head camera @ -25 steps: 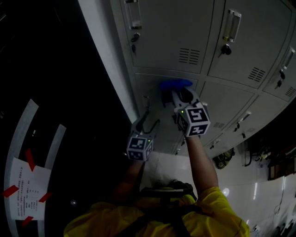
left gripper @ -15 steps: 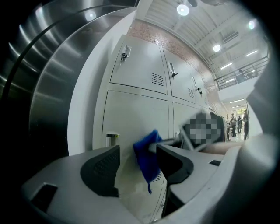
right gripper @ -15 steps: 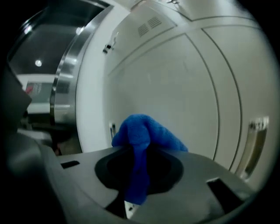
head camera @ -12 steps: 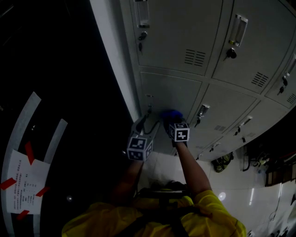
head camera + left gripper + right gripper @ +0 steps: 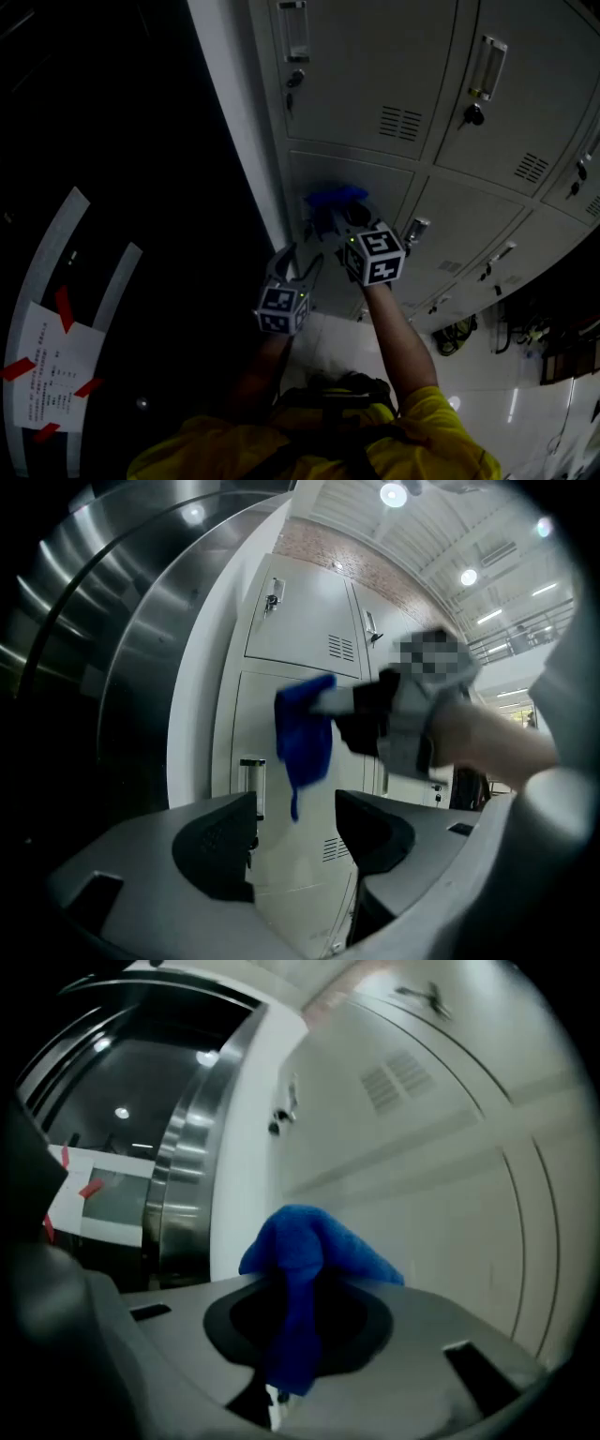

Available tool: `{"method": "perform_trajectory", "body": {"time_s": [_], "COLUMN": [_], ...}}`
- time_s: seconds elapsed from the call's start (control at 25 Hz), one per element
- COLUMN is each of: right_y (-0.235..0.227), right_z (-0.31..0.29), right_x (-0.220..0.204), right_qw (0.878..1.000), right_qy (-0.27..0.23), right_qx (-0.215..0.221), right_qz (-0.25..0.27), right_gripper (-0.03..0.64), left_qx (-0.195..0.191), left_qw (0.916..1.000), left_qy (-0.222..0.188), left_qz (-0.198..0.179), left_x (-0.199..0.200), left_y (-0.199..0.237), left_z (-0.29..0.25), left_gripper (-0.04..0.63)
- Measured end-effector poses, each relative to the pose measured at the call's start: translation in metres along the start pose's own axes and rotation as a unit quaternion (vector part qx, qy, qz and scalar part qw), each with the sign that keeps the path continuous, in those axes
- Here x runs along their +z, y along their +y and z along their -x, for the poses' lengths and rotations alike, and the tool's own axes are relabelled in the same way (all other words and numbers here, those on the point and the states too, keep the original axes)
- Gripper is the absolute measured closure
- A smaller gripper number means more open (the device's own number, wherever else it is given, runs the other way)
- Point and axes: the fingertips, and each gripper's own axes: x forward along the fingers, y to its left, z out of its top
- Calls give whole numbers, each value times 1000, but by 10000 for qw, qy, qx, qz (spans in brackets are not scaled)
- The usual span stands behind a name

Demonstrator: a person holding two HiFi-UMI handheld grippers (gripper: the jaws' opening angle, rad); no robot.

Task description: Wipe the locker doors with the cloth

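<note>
Dim scene, looking steeply down a bank of grey lockers. My right gripper [image 5: 336, 208] has its fingers clamped shut on a bright blue cloth [image 5: 334, 196]. The cloth bunches above the jaws, and one tail hangs down between them in the right gripper view. The cloth is pressed against a locker door [image 5: 386, 187] near the door's upper left corner, at 12 o'clock from the gripper's marker cube [image 5: 375, 255].

My left gripper [image 5: 291, 262] sits at 7 o'clock from the right one, close to the lockers' left edge. Its fingers are apart with nothing between them. Past its jaws, the left gripper view shows the cloth at 12 o'clock against the door. A door handle [image 5: 415, 228] lies at 3 o'clock from the cloth. A yellow shirt [image 5: 441, 441] fills the bottom edge.
</note>
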Motion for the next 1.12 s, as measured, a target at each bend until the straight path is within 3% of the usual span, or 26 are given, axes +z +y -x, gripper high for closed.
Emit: {"method": "perform_trajectory", "body": {"time_s": [0.12,0.2,0.28,0.44,0.64,0.72,0.8,0.96,1.12], "right_y": [-3,-11,-16,-32,-39,-47,-49,-36,7], "right_z": [-19,-30,-30,-31,-30,-21,-14,-18,-22], "right_x": [79,80,55,-79,-269,-319,-336,-271,-78], "right_qw": [9993,9993,9988,9937,9627,9493,9484,9755,9988], "right_qy": [-229,-62,124,991,2540,2931,2915,1986,473], "right_qx": [-61,-189,-316,-497,-673,-802,-819,-534,-67], "right_qz": [280,325,356,-147,-644,-806,-940,-785,-90], "right_gripper": [545,545,545,545,545,545,545,545,545], "left_qx": [31,46,94,153,159,133,132,159,302], "left_qw": [10000,9999,9999,9999,9998,9999,9999,9998,9995], "left_qy": [-63,-94,-99,-46,40,12,43,92,94], "left_qz": [22,9,16,55,78,58,41,41,53], "left_x": [7,8,10,5,-7,-6,-8,-11,-7], "left_y": [-2,-2,0,6,8,7,6,9,17], "left_z": [2,3,7,12,15,14,11,5,8], "left_gripper": [339,339,339,339,339,339,339,339,339]}}
